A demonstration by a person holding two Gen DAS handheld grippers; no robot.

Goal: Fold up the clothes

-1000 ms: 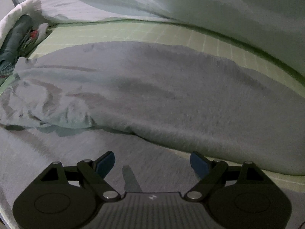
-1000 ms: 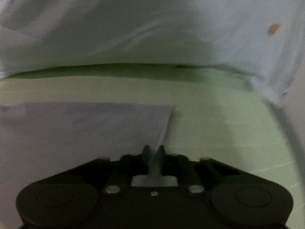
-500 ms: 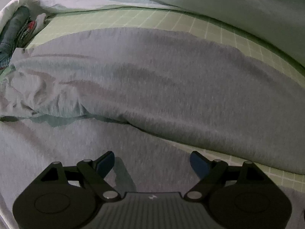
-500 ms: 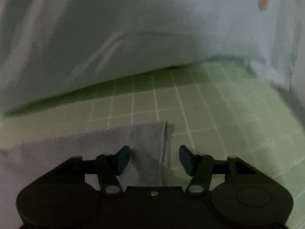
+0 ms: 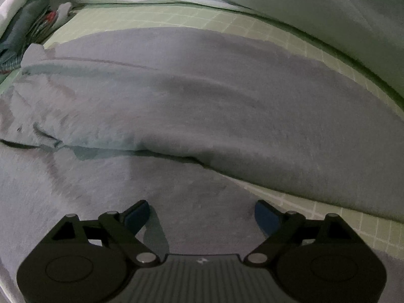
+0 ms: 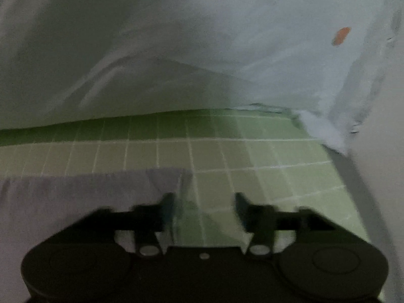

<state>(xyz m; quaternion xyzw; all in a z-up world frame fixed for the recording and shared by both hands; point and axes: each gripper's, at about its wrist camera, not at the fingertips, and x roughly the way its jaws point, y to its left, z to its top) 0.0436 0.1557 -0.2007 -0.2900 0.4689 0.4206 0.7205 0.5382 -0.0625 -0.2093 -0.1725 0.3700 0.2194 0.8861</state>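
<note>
A grey garment (image 5: 202, 96) lies spread across a green checked sheet (image 5: 252, 25), folded over itself with a crease running across the middle and bunched cloth at the left. My left gripper (image 5: 202, 214) hovers open over the near layer of the garment, nothing between its blue pads. In the right wrist view the garment's corner (image 6: 101, 192) lies flat at the lower left. My right gripper (image 6: 204, 207) is open just right of that corner, over the green sheet (image 6: 252, 176); its left finger overlaps the cloth's edge.
A pale quilt (image 5: 303, 5) with a small orange print (image 6: 341, 36) is heaped along the far side of the sheet. Dark folded clothes (image 5: 22, 32) sit at the far left. The sheet's right edge (image 6: 353, 176) drops off.
My right gripper has opened and let go of the garment's corner, which now lies flat. My left gripper has stayed open and shifted slightly forward over the cloth.
</note>
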